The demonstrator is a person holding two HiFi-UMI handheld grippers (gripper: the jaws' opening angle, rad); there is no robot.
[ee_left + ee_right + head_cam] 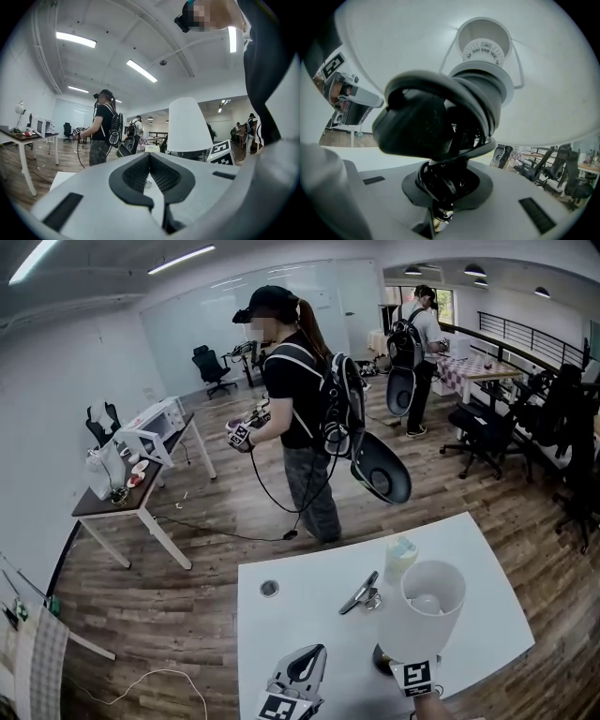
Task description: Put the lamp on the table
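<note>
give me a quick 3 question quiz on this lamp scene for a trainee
1. True or false: the left gripper is holding the lamp.
2. Multiple choice: what is bundled round the lamp's stem where the right gripper clamps it? A) a black cord B) red tape C) nothing
3. Short answer: what colour is the table below the two grippers?

Key
1. False: its jaws are together on nothing, and the lamp is in the right gripper.
2. A
3. White
</note>
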